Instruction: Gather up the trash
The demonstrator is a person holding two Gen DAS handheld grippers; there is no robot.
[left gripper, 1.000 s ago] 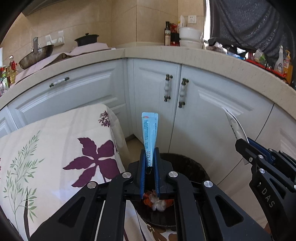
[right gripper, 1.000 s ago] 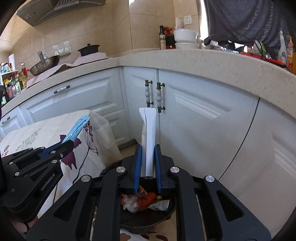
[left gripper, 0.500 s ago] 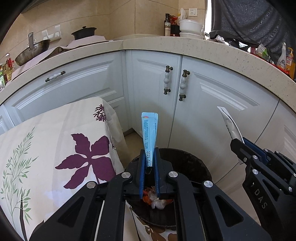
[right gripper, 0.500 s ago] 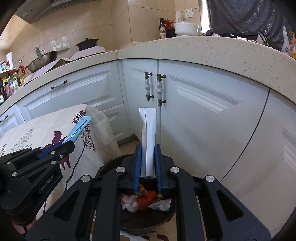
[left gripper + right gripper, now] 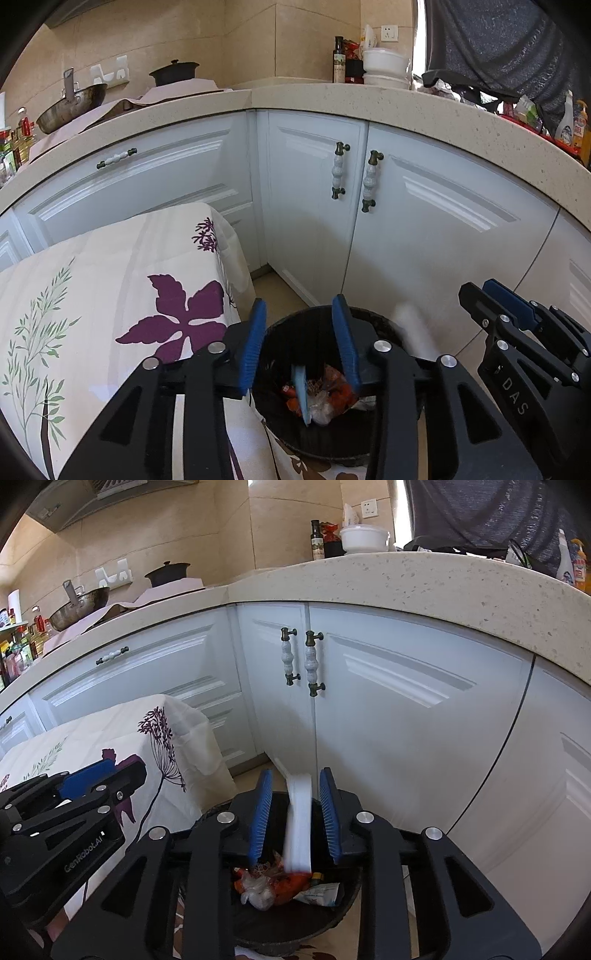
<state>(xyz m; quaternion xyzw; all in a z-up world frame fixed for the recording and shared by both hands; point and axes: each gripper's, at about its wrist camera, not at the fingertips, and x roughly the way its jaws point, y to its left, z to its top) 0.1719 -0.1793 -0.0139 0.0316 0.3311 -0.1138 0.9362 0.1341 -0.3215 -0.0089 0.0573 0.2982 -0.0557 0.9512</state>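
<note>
A black trash bin (image 5: 373,319) stands on the floor below both grippers and holds crumpled orange and clear trash (image 5: 328,395). My left gripper (image 5: 299,301) is over the bin with its jaws opening. The light blue wrapper (image 5: 300,395) has left it and is dropping into the bin. My right gripper (image 5: 296,771) is also opening. The white wrapper (image 5: 299,830) slides down, blurred, between its blue pads (image 5: 260,812) without being pressed. In the left wrist view the right gripper (image 5: 478,288) shows at the right, with the white wrapper (image 5: 413,328) a blur beneath it.
A table with a leaf-print cloth (image 5: 110,295) stands just left of the bin. White cabinet doors (image 5: 314,206) and a beige counter (image 5: 406,107) curve behind it. A wok (image 5: 70,110), a bottle (image 5: 338,61) and bowls (image 5: 384,66) sit on the counter.
Both grippers have opened. The blue wrapper has dropped from the left gripper into the bin, and the white wrapper is falling out of the right gripper.
</note>
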